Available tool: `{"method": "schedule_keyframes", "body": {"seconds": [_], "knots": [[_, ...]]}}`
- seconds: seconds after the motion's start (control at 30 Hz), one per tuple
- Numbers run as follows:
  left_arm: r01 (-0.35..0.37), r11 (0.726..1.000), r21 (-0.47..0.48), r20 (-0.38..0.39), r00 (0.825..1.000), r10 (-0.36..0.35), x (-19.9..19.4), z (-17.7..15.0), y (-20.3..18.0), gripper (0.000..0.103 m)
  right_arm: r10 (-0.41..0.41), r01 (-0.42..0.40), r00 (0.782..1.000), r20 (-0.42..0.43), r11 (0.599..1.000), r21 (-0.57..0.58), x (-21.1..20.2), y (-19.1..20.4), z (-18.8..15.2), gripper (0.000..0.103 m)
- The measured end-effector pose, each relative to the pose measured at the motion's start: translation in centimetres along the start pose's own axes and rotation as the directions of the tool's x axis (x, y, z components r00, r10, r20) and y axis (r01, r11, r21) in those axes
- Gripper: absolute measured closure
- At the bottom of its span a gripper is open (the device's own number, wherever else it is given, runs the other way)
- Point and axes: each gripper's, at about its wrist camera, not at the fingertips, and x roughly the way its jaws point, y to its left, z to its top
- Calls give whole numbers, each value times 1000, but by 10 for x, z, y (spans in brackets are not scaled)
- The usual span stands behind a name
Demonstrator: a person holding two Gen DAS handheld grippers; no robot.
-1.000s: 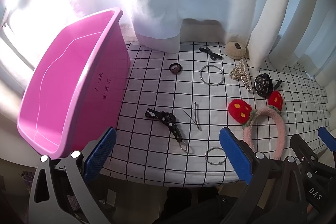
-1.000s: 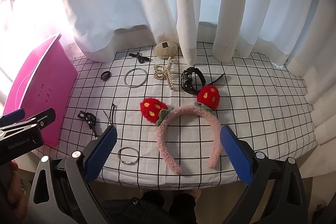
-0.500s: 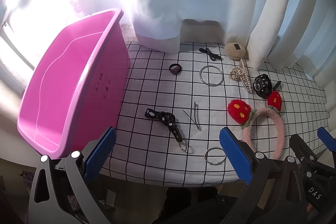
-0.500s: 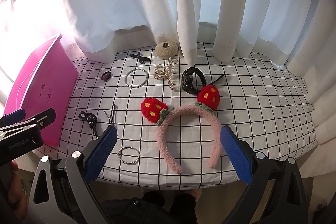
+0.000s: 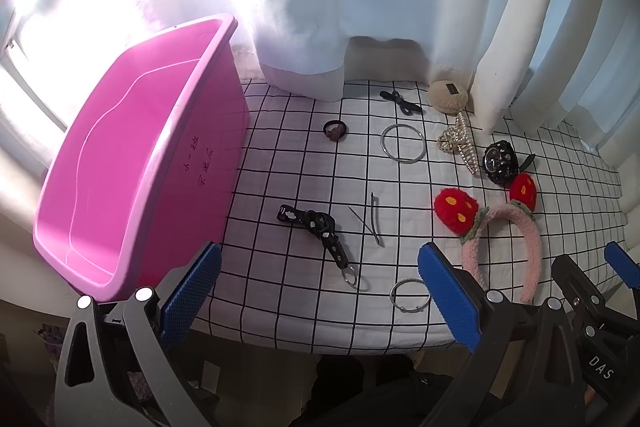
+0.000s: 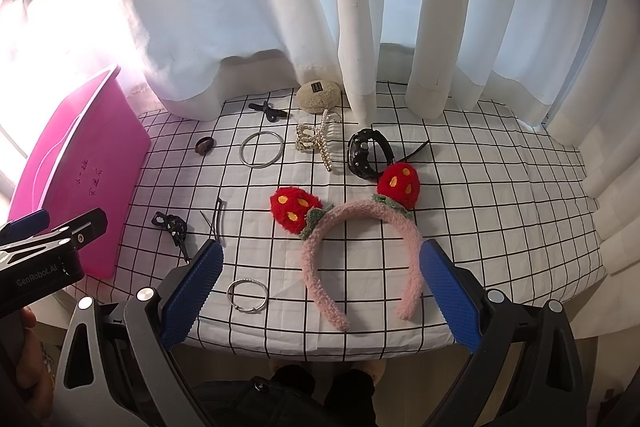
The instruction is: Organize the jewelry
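I am holding both tongs, left [image 5: 318, 291] and right [image 6: 318, 285], wide open and empty; the bin [image 5: 120, 163] at nine o'clock is lying bare; headband [image 6: 360, 247], rings, clips are all waiting on the cloth [image 6: 480, 227]; sorting unstarted.

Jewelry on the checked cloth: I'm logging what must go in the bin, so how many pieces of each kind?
Silver rings: 2
Headbands: 1
Claw clips: 1
Hair ties and bows: 3
Hairpins: 2
Watches: 1
Plush pads: 1
Total: 11

Left black plastic two-finger gripper [image 5: 320, 291] & right gripper [image 6: 318, 293]: blue textured pads [image 6: 192, 291], silver screws; markings "GenRobot.AI" (left), "DAS" (right). Person's clothing: dark.
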Motion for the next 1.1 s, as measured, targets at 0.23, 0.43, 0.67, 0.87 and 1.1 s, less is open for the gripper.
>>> {"method": "schedule_keyframes", "body": {"seconds": [0.23, 0.43, 0.67, 0.87, 1.1], "knots": [[24, 1000, -13, -37, 999, -25, 12, -8, 5, 6, 15, -15, 1000, -21, 1000, 7, 7, -9, -9, 9], [52, 998, -47, -84, 995, -56, 39, -27, 18, 6, 51, -49, 997, -65, 998, 43, 24, -25, -26, 9], [65, 993, -94, -129, 989, -77, 87, -56, 30, 6, 85, -77, 991, -108, 994, 74, 51, -47, -53, 9], [72, 988, -137, -122, 989, -89, 114, -65, 32, 6, 82, -73, 990, -110, 994, 85, 74, -70, -69, 9], [64, 985, -163, -90, 993, -79, 142, -57, 25, 6, -2, 8, 996, -87, 998, 68, 106, -98, -61, 9]]}}
